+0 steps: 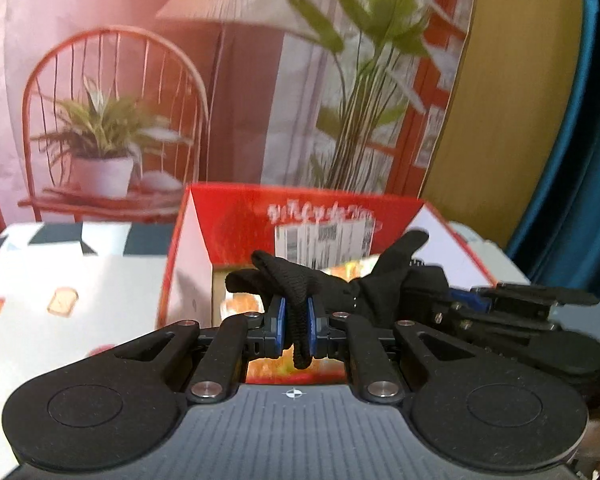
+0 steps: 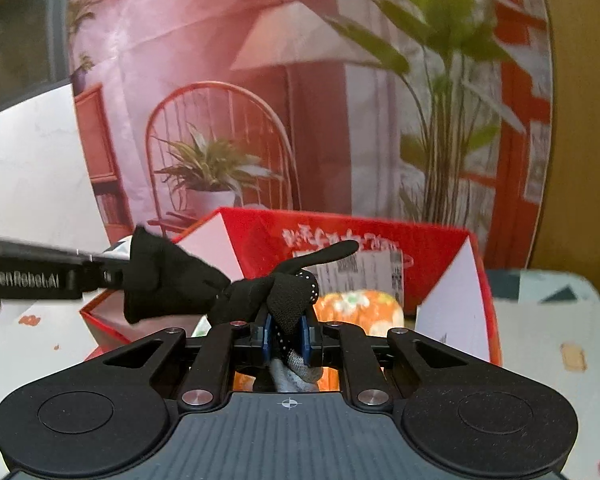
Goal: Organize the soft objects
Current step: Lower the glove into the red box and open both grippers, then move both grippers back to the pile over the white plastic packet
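A black knitted glove [image 1: 296,284] hangs stretched between the two tongs above an open red cardboard box [image 1: 236,216]. The left tongs [image 1: 296,322] are pressed together on a fold of the soft, ribbed fabric between their blue pads [image 1: 281,316], and the right tongs [image 2: 286,338] pinch the other end, where small white dots and a grey cuff show. The glove's fingers stick out loose and limp over the box. The box has smooth white inner walls, raised flaps with sharp straight edges, and a printed label on the red back wall; inside lies something soft with an orange and white pattern [image 2: 360,308]. The box's mouth is wide and open from above. It stands on a worktop [image 1: 80,280] covered with a pale cloth with small pictures. Behind is a printed backdrop [image 1: 140,100] of a chair and plants.
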`<state>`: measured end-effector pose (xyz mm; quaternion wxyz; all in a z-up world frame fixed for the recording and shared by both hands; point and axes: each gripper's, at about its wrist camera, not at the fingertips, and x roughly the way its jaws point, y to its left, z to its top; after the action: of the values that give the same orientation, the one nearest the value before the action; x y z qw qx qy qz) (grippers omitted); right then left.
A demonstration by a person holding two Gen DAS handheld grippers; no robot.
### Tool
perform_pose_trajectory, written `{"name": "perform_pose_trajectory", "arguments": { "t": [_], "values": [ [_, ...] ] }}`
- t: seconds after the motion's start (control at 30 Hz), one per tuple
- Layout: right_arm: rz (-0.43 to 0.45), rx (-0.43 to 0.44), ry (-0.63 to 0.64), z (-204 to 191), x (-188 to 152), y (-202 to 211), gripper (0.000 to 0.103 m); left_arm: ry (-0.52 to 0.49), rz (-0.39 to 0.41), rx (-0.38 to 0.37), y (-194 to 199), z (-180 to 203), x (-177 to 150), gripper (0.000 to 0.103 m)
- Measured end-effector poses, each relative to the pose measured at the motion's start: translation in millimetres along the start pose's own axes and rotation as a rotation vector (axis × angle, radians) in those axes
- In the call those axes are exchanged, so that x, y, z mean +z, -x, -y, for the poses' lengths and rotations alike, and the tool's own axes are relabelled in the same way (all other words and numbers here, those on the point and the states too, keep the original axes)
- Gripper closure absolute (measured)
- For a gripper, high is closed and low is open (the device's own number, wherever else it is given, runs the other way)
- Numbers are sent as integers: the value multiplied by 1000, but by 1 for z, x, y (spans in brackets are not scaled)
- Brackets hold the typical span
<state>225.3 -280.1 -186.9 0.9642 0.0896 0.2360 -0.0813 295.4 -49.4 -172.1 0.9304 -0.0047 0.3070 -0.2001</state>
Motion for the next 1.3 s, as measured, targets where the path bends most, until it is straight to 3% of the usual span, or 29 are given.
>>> {"name": "perform_pose_trajectory", "arguments": {
  "t": [0.13,0.3,0.37,0.43,0.7,0.97,1.13,1.3],
  "values": [
    [-22,4,-36,11,-7,-5,89,-1,-31,26,-6,-2,-6,90],
    [-14,-16,-45,17,-13,1,79,-27,-9,35,0,-3,-6,86],
    [29,-55,-12,14,-14,9,77,-24,12,27,8,-5,-6,65],
    [85,-91,32,10,-17,18,71,-18,38,18,16,-5,-6,58],
    [201,-82,77,-6,-23,56,70,-45,84,-10,58,2,-22,58],
    [179,-6,70,-30,-48,87,70,-18,73,-24,94,9,-68,58],
    [157,17,32,-37,-76,107,70,-6,22,-61,100,13,-103,58],
    [90,-13,1,-37,-112,117,70,37,-32,-83,96,12,-135,58]
  ]
}}
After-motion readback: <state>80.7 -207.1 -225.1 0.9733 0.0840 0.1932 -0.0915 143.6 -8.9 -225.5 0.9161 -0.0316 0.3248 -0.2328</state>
